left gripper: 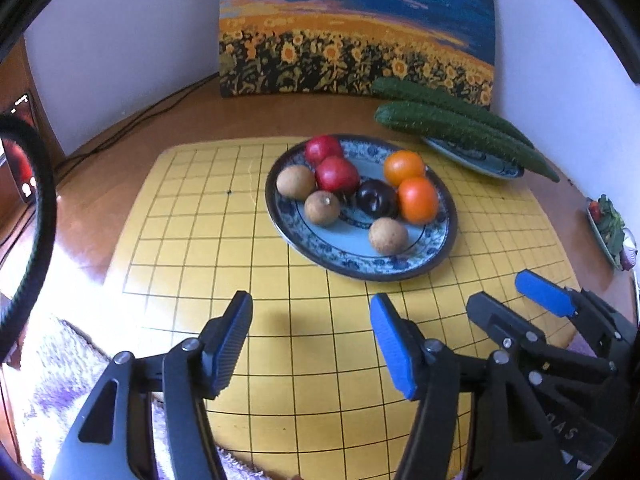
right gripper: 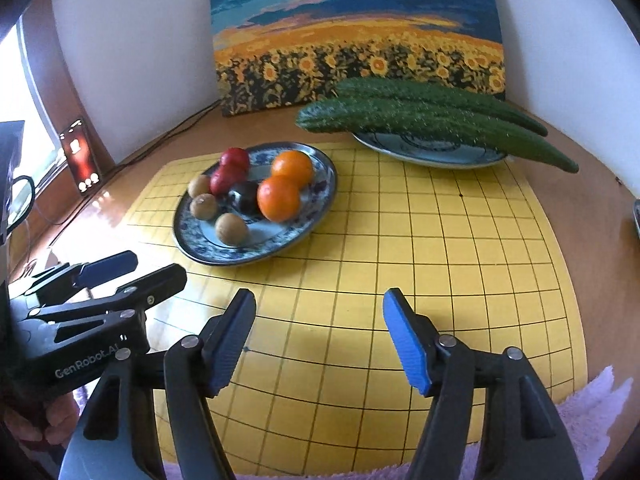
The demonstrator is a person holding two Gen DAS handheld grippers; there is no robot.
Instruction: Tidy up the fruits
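Two grippers are hovering low over the yellow Go board point(left gripper: 200, 240) on the desk point(left gripper: 120, 152), left gripper point(left gripper: 312, 344) and right gripper point(right gripper: 320, 340) both with jaws spread wide, gripping nothing. Eight fruits are sitting on the blue-patterned plate point(left gripper: 400, 270) on the board: two oranges point(left gripper: 418, 199), two red fruits point(left gripper: 337, 175), one dark plum point(left gripper: 376, 199), three brown round fruits point(left gripper: 388, 236). Two cucumbers point(right gripper: 432, 124) are lying across a second plate point(right gripper: 440, 156) behind, near the sunflower painting point(left gripper: 356, 28).

The fruit plate point(left gripper: 436, 256) sits on the grid board point(left gripper: 200, 240); behind and right of the plate, cucumbers point(left gripper: 452, 128) lie across a second plate point(left gripper: 480, 164).
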